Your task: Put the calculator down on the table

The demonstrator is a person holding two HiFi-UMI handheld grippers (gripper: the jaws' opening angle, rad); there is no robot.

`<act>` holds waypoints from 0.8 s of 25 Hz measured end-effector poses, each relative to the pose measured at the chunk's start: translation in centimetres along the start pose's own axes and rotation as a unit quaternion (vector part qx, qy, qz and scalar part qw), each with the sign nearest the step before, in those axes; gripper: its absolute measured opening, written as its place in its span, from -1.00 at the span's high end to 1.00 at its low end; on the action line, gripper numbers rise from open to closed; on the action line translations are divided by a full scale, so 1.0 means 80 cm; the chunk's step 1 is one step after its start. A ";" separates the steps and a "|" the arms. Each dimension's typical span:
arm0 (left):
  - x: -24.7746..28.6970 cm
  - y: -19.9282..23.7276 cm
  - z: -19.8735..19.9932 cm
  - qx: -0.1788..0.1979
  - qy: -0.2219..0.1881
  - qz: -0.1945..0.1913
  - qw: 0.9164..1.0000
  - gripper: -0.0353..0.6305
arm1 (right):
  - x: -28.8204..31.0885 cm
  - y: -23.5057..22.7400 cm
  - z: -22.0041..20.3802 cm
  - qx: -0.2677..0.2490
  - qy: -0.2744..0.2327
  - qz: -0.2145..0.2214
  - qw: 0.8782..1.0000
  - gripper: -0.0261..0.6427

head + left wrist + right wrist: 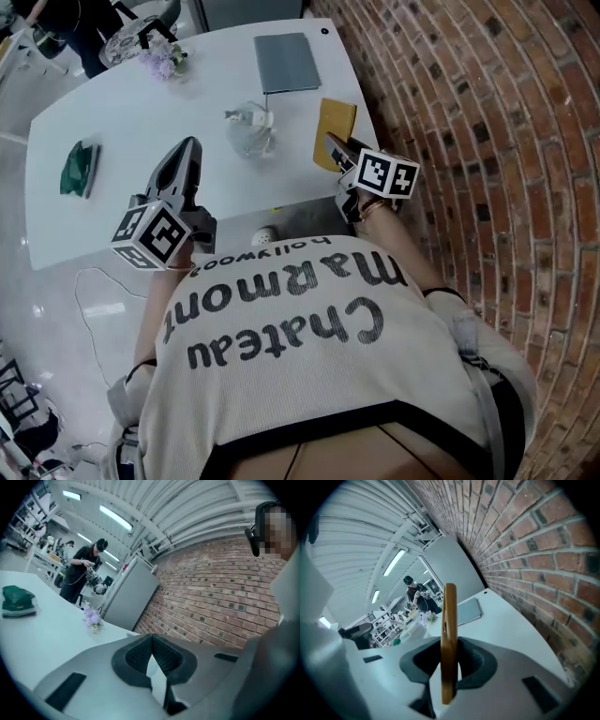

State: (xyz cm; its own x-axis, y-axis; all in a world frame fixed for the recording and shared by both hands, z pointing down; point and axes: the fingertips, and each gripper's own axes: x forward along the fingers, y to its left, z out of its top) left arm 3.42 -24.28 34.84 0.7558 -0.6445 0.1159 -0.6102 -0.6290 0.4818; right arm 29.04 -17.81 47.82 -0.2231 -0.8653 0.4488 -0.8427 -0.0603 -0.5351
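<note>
The calculator (335,124) is a flat mustard-yellow slab, held over the right edge of the white table (131,122). My right gripper (336,152) is shut on its near end. In the right gripper view the calculator (450,620) stands edge-on, upright between the dark pads (474,660). My left gripper (190,146) hovers over the table's front edge, left of the calculator, pointing away from me. In the left gripper view its jaws (151,638) meet at the tips with nothing between them.
A grey closed laptop (286,62) lies at the table's far side. A clear bag with a white item (249,129) sits mid-table, a green bundle (79,167) at the left, purple flowers (161,62) at the back. A brick wall (487,112) runs along the right.
</note>
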 end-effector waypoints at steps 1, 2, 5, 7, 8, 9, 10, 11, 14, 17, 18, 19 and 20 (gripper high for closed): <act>-0.010 0.001 -0.002 -0.006 -0.006 0.015 1.000 0.88 | 0.001 -0.001 -0.003 -0.003 0.011 0.006 1.000 0.65; -0.019 0.001 -0.004 -0.012 -0.012 0.029 0.999 0.88 | 0.002 -0.001 -0.007 -0.007 0.021 0.012 1.000 0.65; -0.044 -0.003 -0.013 -0.021 -0.024 0.058 0.998 0.88 | 0.008 -0.006 -0.020 -0.015 0.048 0.023 0.998 0.65; -0.061 -0.004 -0.019 -0.023 -0.028 0.075 0.996 0.88 | 0.013 -0.010 -0.032 -0.015 0.065 0.027 0.997 0.65; -0.071 -0.004 -0.021 -0.024 -0.032 0.086 0.995 0.88 | 0.015 -0.011 -0.038 -0.016 0.074 0.030 0.997 0.65; -0.082 -0.004 -0.022 -0.026 -0.038 0.099 0.994 0.88 | 0.018 -0.010 -0.045 -0.018 0.083 0.035 0.996 0.65; -0.094 -0.002 -0.024 -0.028 -0.045 0.114 0.992 0.88 | 0.020 -0.009 -0.051 -0.021 0.093 0.040 0.995 0.65; -0.106 0.000 -0.024 -0.029 -0.052 0.129 0.990 0.88 | 0.022 -0.008 -0.056 -0.025 0.102 0.046 0.993 0.65; -0.137 0.007 -0.028 -0.036 -0.070 0.163 0.983 0.88 | 0.028 -0.004 -0.068 -0.036 0.121 0.057 0.990 0.65; -0.156 0.013 -0.035 -0.045 -0.078 0.183 0.979 0.88 | 0.036 0.002 -0.074 -0.045 0.133 0.066 0.988 0.65; -0.162 0.014 -0.037 -0.047 -0.079 0.188 0.978 0.88 | 0.039 0.005 -0.076 -0.047 0.137 0.069 0.987 0.65; -0.168 0.015 -0.039 -0.049 -0.080 0.194 0.976 0.88 | 0.043 0.007 -0.078 -0.049 0.140 0.072 0.986 0.65; -0.174 0.015 -0.040 -0.049 -0.082 0.201 0.975 0.88 | 0.046 0.010 -0.080 -0.051 0.143 0.076 0.985 0.65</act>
State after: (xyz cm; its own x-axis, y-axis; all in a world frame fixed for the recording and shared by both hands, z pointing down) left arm -7.11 -14.69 36.60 0.4075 -0.8963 0.1751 -0.8169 -0.2720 0.5086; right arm 24.39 -17.84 53.61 -0.4668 -0.6838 0.5607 -0.8306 0.1215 -0.5434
